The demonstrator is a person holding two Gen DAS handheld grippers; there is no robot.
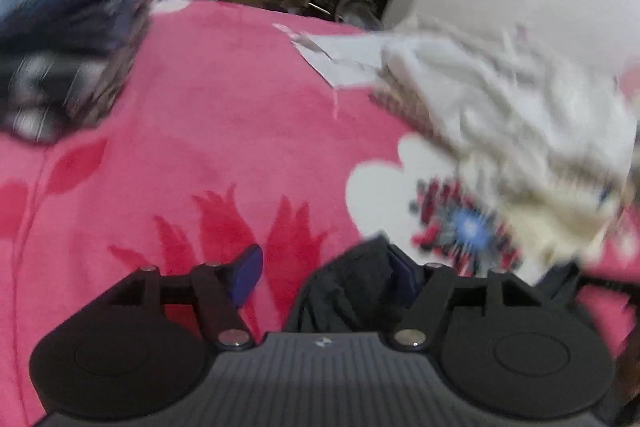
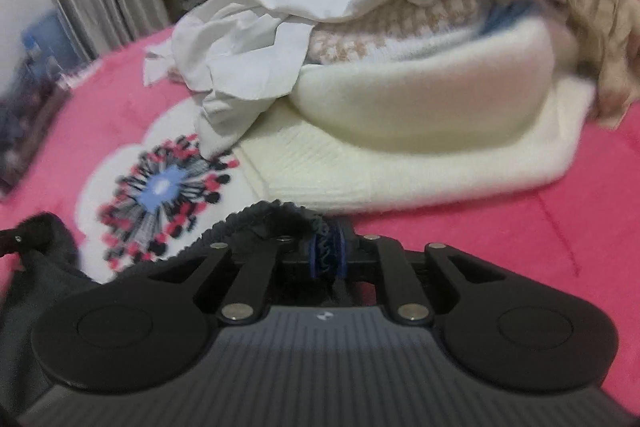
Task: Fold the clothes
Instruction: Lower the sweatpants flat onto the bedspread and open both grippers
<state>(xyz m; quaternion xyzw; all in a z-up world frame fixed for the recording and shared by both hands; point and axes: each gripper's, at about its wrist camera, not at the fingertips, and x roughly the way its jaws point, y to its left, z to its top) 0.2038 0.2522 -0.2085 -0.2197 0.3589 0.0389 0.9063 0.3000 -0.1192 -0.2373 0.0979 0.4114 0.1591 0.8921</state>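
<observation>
Pink bed cover (image 1: 208,115) lies bare between the dark pile (image 1: 68,39) and white heap (image 2: 400,67). Left gripper (image 1: 332,275) gapes, dark garment (image 1: 352,291) against one finger; right gripper (image 2: 328,251) pinches its elastic edge.

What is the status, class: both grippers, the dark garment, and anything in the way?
Left gripper open, dark garment lying against one finger. Right gripper shut on its elastic edge. White clothes pile ahead on the pink blanket.

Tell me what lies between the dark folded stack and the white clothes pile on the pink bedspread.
Only bare pink floral bedspread, seen in the left wrist view, separates stack and pile.
</observation>
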